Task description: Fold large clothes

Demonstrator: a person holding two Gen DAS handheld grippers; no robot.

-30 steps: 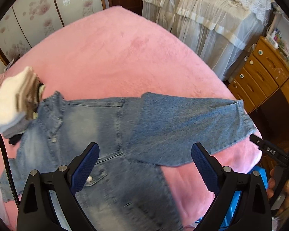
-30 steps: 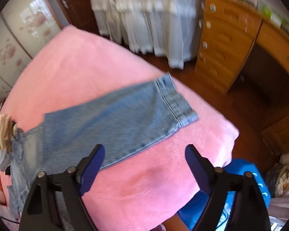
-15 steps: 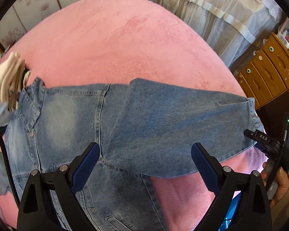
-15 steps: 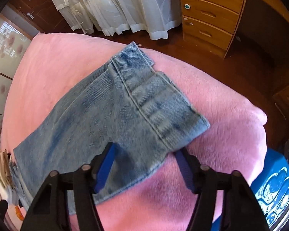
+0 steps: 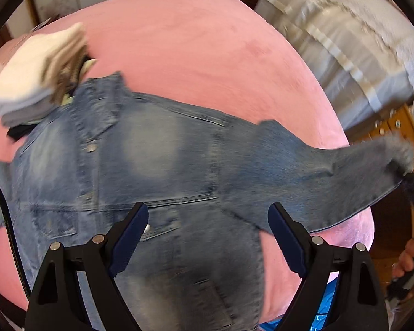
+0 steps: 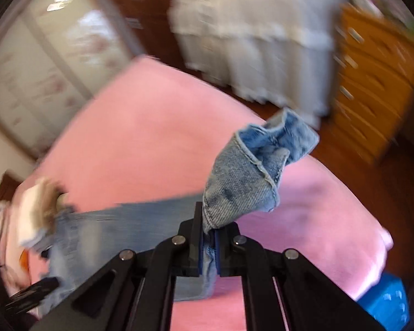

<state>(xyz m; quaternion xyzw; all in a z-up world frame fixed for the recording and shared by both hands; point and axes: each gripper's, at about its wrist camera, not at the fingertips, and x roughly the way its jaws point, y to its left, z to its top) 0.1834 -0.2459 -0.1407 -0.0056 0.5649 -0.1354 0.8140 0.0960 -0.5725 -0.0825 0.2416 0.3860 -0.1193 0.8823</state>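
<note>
The right gripper [image 6: 208,244], jaws just closed, clamps the cuff [image 6: 251,171] of the faded blue denim jacket [image 5: 140,160] lying on the pink plush bedspread [image 5: 201,55], beginning the sleeve fold, while the left gripper [image 5: 208,237] hovers agape above.

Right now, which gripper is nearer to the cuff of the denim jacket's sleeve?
Right. The right gripper is shut on the sleeve cuff, lifting it off the pink blanket. The left gripper hovers open over the denim jacket body, away from the cuff.
</note>
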